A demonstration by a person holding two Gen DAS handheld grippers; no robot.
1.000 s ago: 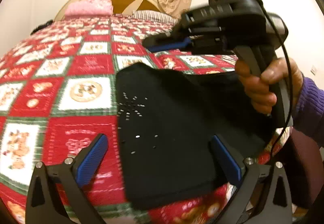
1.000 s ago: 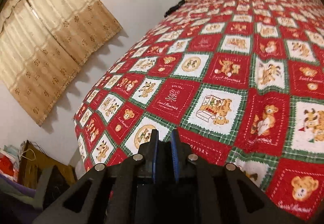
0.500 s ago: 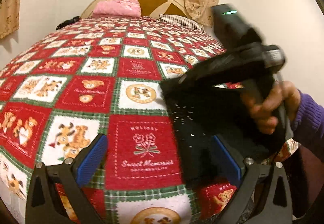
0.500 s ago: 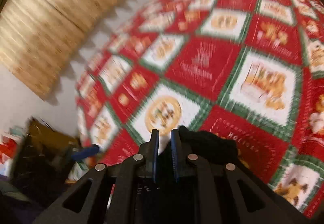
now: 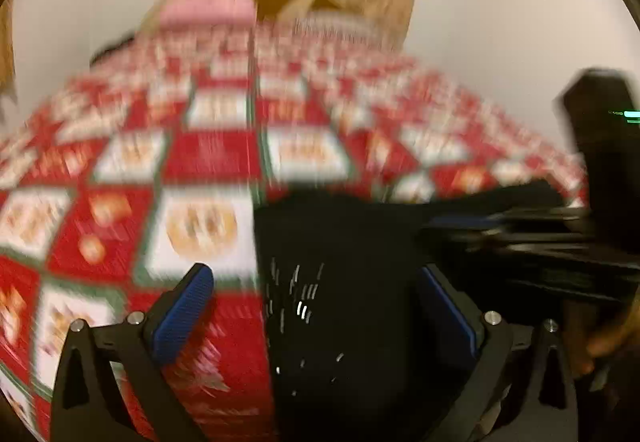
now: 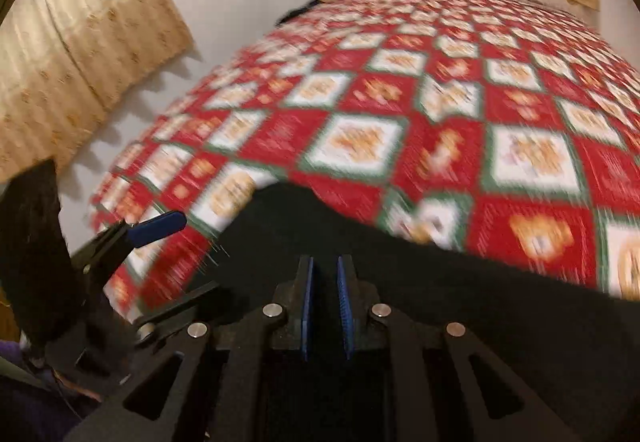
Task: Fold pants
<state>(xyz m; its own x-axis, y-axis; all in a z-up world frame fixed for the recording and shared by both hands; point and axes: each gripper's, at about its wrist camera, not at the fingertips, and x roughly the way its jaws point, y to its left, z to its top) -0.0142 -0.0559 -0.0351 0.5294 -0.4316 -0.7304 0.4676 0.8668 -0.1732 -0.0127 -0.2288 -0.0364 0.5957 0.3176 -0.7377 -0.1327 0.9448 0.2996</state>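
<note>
Pants (image 5: 340,282) seemingly between left tongs (image 5: 316,310).

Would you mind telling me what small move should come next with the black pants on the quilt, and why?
Probably close the left tool on the black pants. Its pads stand wide open astride the fabric's near edge, while the right tool looks nearly shut over the same cloth, so the pants are not yet held on both sides on the quilt.

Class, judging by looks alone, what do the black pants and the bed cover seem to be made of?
Black pants: apparently a soft, matte knit or fleece, since they drape limply and show no sheen; small shiny studs glint on them. Bed cover: seemingly printed woven or quilted cloth, with red and white picture squares edged in green. Blur leaves the weave uncertain.
</note>
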